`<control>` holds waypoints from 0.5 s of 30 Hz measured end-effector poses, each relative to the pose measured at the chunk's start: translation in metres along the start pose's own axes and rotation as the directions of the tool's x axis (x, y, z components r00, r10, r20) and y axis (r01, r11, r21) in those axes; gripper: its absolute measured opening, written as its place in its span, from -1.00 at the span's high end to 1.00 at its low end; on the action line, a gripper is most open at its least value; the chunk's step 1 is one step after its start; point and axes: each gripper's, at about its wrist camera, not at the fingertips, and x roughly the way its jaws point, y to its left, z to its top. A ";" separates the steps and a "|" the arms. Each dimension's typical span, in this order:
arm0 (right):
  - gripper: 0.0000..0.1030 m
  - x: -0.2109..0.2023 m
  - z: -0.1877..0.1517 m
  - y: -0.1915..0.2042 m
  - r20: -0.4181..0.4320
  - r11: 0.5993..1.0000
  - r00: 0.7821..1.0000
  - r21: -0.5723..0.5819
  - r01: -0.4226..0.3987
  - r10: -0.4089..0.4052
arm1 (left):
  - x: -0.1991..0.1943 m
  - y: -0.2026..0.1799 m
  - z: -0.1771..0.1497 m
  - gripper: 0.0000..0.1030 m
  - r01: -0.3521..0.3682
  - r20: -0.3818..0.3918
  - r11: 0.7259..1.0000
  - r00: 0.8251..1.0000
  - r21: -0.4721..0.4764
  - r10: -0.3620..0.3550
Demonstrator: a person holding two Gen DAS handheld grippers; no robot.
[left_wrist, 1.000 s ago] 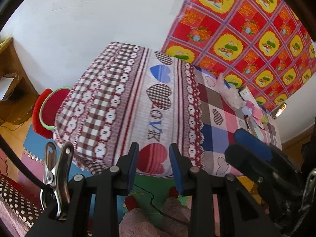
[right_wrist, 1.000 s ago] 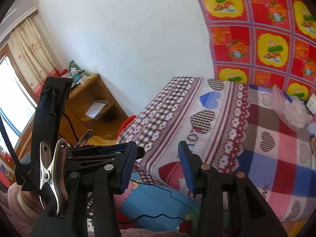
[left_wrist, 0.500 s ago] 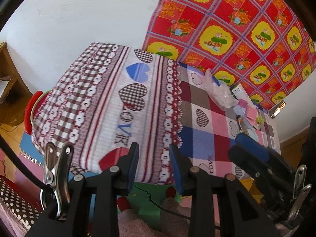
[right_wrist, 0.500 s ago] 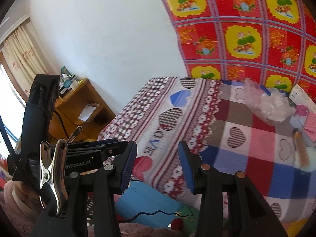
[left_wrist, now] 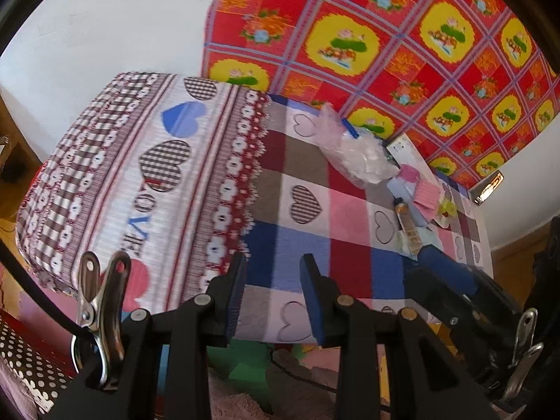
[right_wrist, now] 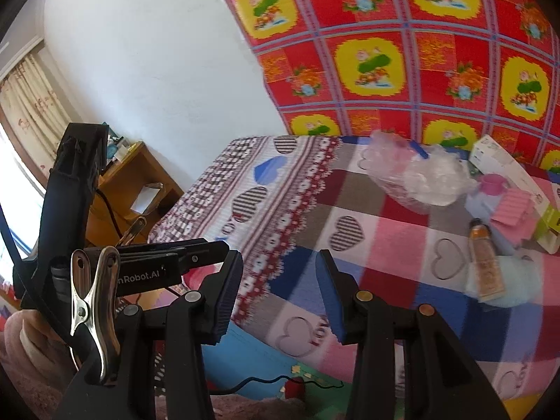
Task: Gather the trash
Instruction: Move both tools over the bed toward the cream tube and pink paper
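White box [right_wrist: 507, 171] print too blurred to read, tube [right_wrist: 485, 262] label illegible, wooden shelf [left_wrist: 5, 161] cut off.

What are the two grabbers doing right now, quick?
Left gripper: open, holding nothing, above the checked cloth.
Right gripper: open, holding nothing too.

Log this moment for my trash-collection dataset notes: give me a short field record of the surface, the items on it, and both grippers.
surface: table under a checked heart-print cloth
backdrop: red and yellow patterned cloth on the wall
items: crumpled clear plastic bag; orange tube; pink pad; white box
item location: clustered at the far right of the table
left gripper: jaws apart, nothing between them, over the near table edge
right gripper: jaws apart, nothing between them
trash collected: none yet
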 end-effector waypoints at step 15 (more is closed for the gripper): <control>0.13 -0.025 -0.006 -0.098 -0.045 0.999 0.998 0.021 0.034 -0.033 | 0.042 -0.074 0.007 0.36 -0.012 -0.027 1.000 1.000 -0.015 0.011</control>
